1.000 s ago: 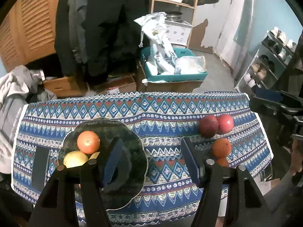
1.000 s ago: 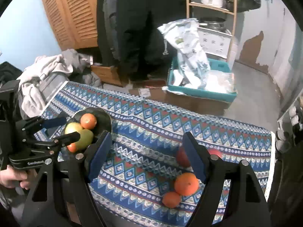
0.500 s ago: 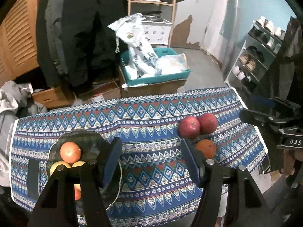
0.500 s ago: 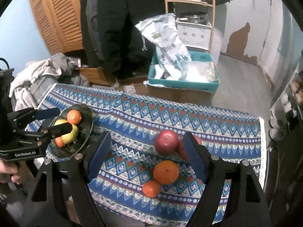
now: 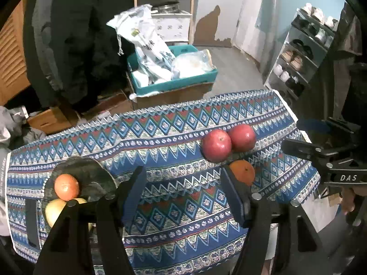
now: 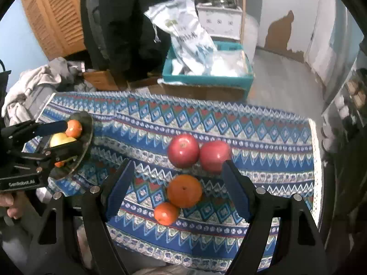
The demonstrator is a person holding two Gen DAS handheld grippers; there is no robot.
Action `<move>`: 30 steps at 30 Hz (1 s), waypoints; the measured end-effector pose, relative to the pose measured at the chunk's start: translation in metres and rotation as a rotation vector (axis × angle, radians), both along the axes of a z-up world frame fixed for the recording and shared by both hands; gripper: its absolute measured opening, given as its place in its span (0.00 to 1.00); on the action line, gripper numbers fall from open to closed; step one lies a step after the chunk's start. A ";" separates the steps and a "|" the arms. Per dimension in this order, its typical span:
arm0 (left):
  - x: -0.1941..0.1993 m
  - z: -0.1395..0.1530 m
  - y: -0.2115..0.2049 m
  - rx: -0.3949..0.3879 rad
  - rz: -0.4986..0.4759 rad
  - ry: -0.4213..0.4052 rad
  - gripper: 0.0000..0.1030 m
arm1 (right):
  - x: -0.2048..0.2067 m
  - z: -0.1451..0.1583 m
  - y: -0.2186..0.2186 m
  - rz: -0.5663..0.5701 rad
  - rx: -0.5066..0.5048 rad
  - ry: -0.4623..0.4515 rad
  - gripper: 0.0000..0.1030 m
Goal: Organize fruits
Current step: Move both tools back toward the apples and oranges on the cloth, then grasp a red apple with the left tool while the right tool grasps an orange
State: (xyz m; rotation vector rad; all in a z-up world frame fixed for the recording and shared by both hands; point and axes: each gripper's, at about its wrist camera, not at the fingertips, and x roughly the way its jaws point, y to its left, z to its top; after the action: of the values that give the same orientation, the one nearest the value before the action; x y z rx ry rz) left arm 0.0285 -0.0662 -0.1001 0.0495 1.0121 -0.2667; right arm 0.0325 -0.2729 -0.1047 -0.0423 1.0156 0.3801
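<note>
The worktop (image 6: 263,160) is covered in a cloth patterned with blue, red and white zigzag and diamond bands. Two deep red apples (image 6: 183,150) are seen at its right side, with a large orange (image 6: 184,191) and a smaller orange fruit (image 6: 166,213) nearer. A dark green plate (image 6: 86,137) at the left carries an orange fruit (image 6: 73,128) and a pale yellow one (image 6: 60,138). Blue pads are borne on the black fingers (image 6: 119,189). A teal crate (image 6: 206,80) is seen on the grey floor beyond.

Bare cloth (image 6: 146,146) lies open between the plate (image 6: 86,137) at nine o'clock and clustered fruit (image 6: 183,151), seemingly unobstructed.
</note>
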 end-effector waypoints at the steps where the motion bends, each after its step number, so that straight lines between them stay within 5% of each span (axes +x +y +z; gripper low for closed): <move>1: 0.001 -0.005 -0.003 0.006 -0.008 0.009 0.67 | 0.001 -0.006 -0.001 -0.003 -0.011 0.014 0.77; 13: 0.007 -0.055 -0.017 0.053 -0.044 0.100 0.67 | 0.008 -0.077 0.006 0.010 -0.019 0.182 0.77; 30: 0.012 -0.090 -0.020 0.101 -0.056 0.175 0.67 | 0.025 -0.140 0.022 0.016 -0.075 0.300 0.77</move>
State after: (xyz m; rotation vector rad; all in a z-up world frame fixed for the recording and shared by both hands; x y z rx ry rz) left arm 0.0401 -0.0864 -0.1900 0.1480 1.1991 -0.2741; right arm 0.0575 -0.2513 -0.2446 -0.0621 1.3267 0.3699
